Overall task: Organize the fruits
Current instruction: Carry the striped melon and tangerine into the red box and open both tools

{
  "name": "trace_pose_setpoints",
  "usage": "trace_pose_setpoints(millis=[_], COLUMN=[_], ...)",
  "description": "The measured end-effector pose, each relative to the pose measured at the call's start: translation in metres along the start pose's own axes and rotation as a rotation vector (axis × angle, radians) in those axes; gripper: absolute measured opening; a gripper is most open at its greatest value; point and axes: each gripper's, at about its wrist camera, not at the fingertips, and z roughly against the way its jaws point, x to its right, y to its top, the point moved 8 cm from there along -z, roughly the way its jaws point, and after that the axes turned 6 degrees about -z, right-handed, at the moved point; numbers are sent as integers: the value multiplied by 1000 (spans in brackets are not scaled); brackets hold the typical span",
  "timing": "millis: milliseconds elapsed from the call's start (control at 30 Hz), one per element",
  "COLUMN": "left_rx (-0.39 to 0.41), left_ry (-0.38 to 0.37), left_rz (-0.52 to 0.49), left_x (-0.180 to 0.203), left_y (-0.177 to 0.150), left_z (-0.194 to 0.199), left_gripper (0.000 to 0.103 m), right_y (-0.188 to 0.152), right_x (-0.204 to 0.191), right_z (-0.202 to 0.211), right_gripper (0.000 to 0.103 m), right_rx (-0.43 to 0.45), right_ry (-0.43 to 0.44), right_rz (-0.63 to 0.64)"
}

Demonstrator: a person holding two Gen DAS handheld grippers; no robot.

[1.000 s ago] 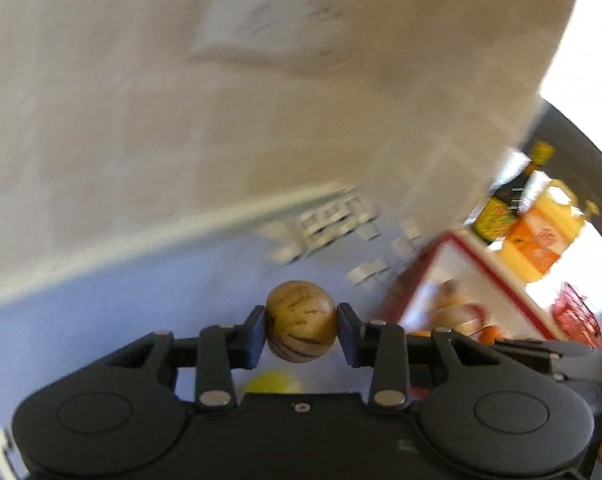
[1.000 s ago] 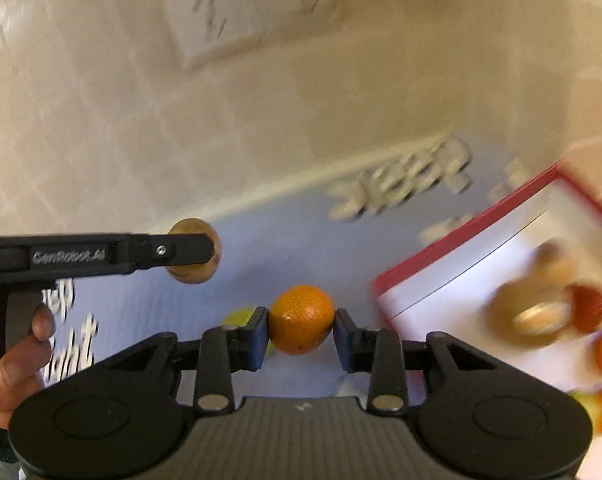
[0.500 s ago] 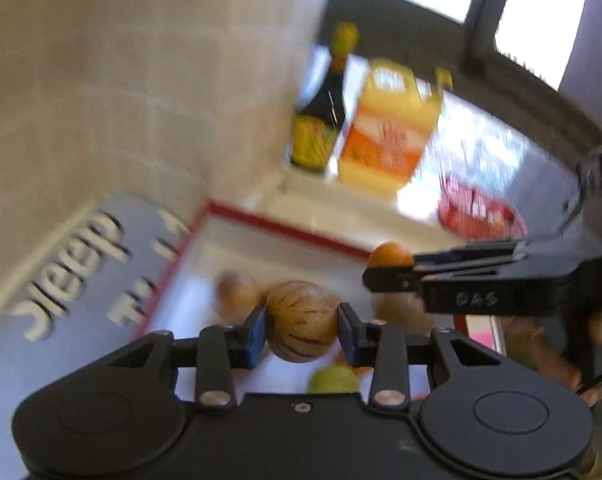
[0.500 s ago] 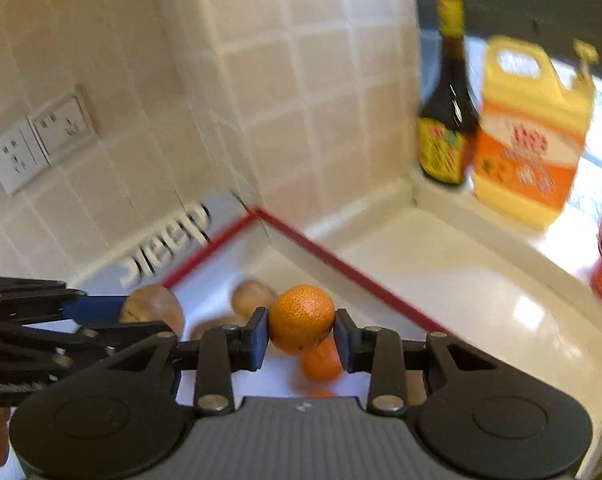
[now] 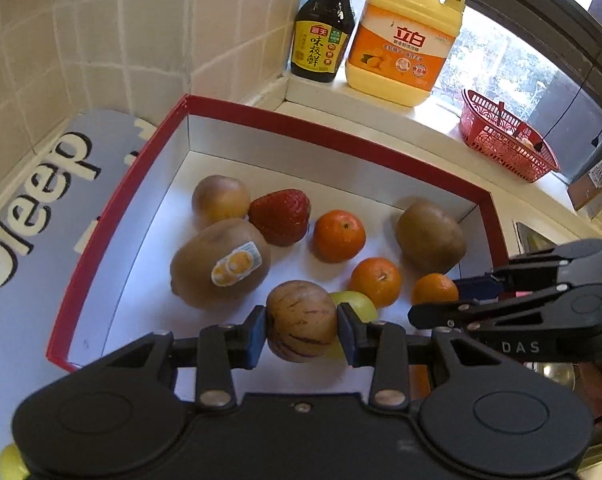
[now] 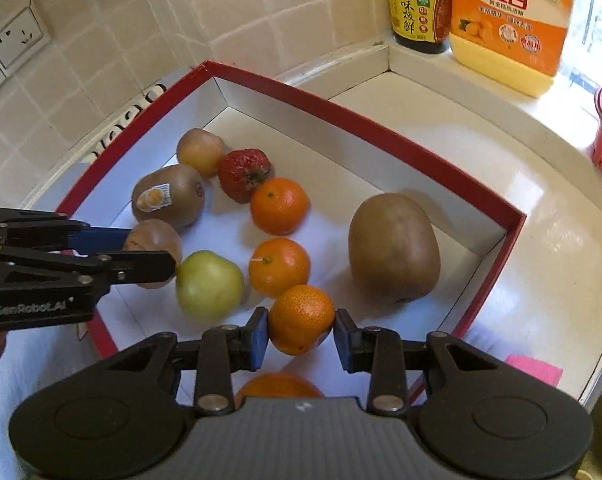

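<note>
Both your grippers have swung from the mat to above the red box point(image 5: 333, 136). Your left gripper point(image 5: 301, 330) is clamped on a striped brown fruit point(image 5: 301, 320); your right gripper point(image 6: 301, 332) is clamped on a small orange point(image 6: 301, 325). Release too high and either fruit could bounce into the green apple point(image 6: 209, 286) or strawberry point(image 6: 243, 174), or roll toward the wall.

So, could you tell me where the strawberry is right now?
In both wrist views the strawberry lies in the red-rimmed box, toward its far-left corner, touching the stickered kiwi.
</note>
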Motion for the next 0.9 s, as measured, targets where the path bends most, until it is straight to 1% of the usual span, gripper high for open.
trace_pose_setpoints(millis=[233, 400, 433, 467, 500, 567, 667, 733, 800, 867, 900], left_rx=[-16, -32, -37, -42, -46, -50, -72, -59, -44, -28, -20], left_ry=[30, 5, 11, 15, 10, 3, -10, -19, -30, -50, -54], left_rz=[36, 62, 61, 62, 66, 62, 62, 63, 65, 68, 68], left_x=[-16, -22, -22, -22, -22, -20, -18, -16, -15, -13, -12], left_y=[-3, -1, -1, -1, -2, -4, -8, -9, -9, -8, -8], left_z=[-3, -6, -6, -6, -7, -9, -15, -15, -12, -6, -2], left_gripper=[45, 47, 54, 67, 68, 60, 60, 60, 65, 77, 77], right_y=[2, 3, 3, 3, 3, 2, 0, -1, -1, -2, -3], right_x=[-1, -2, -2, -3, -3, -4, -5, -6, -6, -8, -9], right_z=[-2, -3, -4, -4, -5, -7, -9, -10, -10, -10, -10], right_gripper=[37, 37, 37, 37, 37, 37, 37, 37, 38, 38, 38], right_rx=[10, 0, -3, -4, -5, -12, -21, -24, -27, -41, -48], right_ry=[-30, -49, -56, -62, -64, -63, -62, -58, -61, -69, -78], right_rz=[23, 43, 50, 54, 59, 61, 67, 66, 70, 88, 103])
